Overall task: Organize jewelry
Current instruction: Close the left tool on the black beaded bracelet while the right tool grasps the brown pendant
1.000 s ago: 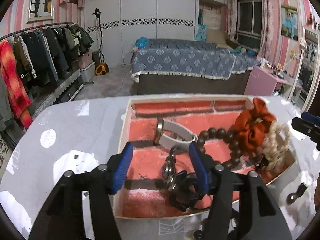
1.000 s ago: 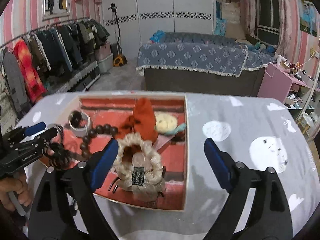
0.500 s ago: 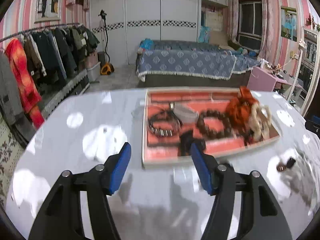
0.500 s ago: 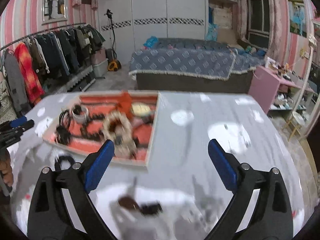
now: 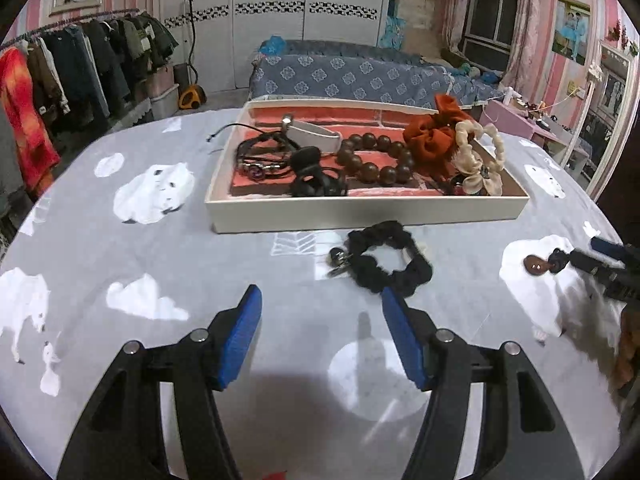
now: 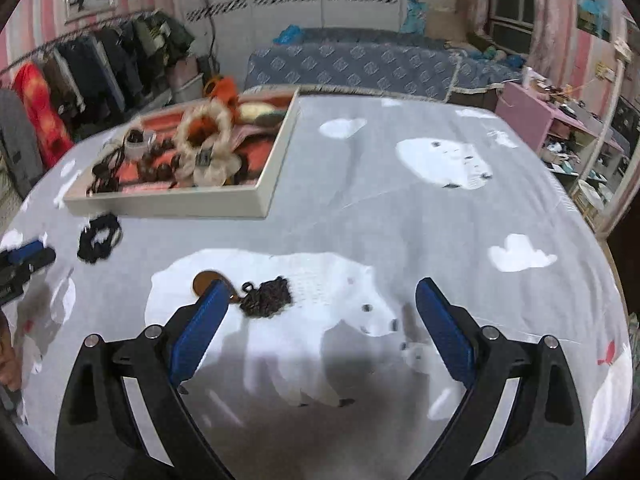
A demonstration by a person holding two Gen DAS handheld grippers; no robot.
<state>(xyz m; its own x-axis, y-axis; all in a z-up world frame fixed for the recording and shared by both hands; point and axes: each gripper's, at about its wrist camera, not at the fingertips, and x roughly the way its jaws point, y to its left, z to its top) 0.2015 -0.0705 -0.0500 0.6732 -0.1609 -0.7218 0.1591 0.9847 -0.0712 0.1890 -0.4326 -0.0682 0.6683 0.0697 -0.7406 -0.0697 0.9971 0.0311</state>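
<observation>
Fingers (image 5: pixel 256 332) of both grippers spread, empty, over open tablecloth (image 5: pixel 200 256) short of the tray (image 5: pixel 360 212) edge.

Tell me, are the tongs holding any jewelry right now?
No. The left tongs and right tongs are both open and empty, above the grey cloud-print tablecloth.

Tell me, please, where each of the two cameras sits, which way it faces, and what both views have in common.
Left wrist: rides the left gripper, looking forward and down over the table at the black scrunchie and the tray; its own open blue fingers show, with the right gripper's tip at the right edge.
Right wrist: rides the right gripper, facing down at the brown pendant necklace; its own open fingers show, with the left gripper's tip and a hand at the left edge.
Shared: tray, black scrunchie, necklace, cream scrunchie, bed.
</observation>
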